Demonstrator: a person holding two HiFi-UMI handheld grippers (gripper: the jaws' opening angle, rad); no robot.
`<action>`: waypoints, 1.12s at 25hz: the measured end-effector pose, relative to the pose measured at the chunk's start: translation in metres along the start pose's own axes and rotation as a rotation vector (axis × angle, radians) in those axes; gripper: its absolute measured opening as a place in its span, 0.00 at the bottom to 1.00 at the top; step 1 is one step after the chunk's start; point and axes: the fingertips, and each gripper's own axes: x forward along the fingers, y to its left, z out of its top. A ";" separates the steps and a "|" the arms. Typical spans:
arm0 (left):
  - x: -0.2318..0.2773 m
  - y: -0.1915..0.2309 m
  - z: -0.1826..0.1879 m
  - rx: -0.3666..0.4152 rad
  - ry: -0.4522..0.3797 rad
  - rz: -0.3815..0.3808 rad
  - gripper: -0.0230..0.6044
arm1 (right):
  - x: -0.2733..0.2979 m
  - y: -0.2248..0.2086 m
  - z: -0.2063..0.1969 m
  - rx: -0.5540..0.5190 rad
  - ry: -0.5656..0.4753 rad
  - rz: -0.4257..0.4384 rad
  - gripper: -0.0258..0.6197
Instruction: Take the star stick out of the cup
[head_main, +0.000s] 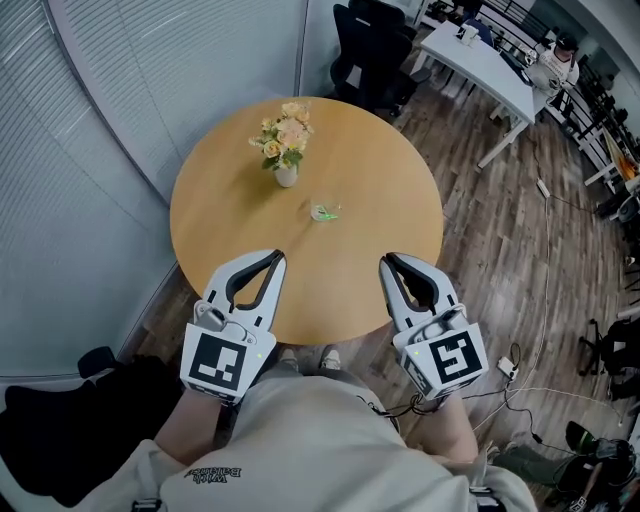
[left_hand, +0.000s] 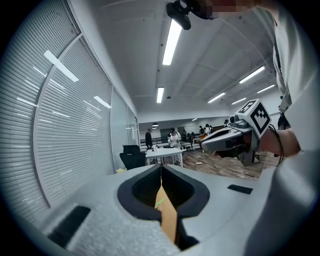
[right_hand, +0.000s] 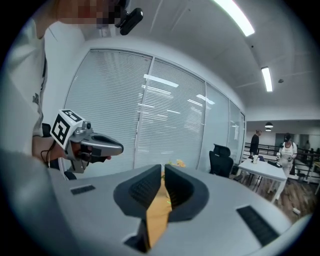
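Note:
A small clear cup (head_main: 324, 211) stands near the middle of the round wooden table (head_main: 230, 215), with the green star stick inside it. In the left gripper view, a green speck (left_hand: 160, 202) of the stick shows through the slit between the jaws. My left gripper (head_main: 278, 256) hovers over the table's near edge, jaws closed tip to tip and holding nothing. My right gripper (head_main: 385, 262) is level with it to the right, also shut and empty. Both sit well short of the cup. Each gripper view shows its own closed tips (left_hand: 161, 167) (right_hand: 163, 170) and the other gripper (left_hand: 220, 142) (right_hand: 95, 146) alongside.
A vase of pale flowers (head_main: 284, 140) stands on the far left part of the table. Window blinds run along the left. Black office chairs (head_main: 370, 50) and a white desk (head_main: 480, 60) lie beyond. A black bag (head_main: 60, 420) and cables (head_main: 520, 370) are on the floor.

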 end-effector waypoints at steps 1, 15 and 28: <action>0.003 -0.002 0.000 0.004 0.007 -0.001 0.07 | 0.000 -0.004 0.000 -0.017 -0.004 -0.005 0.10; 0.047 0.005 -0.004 0.026 0.037 0.049 0.07 | 0.059 -0.033 -0.023 -0.045 0.092 0.153 0.21; 0.096 0.015 -0.038 0.010 0.117 0.029 0.07 | 0.144 -0.021 -0.100 -0.087 0.291 0.327 0.23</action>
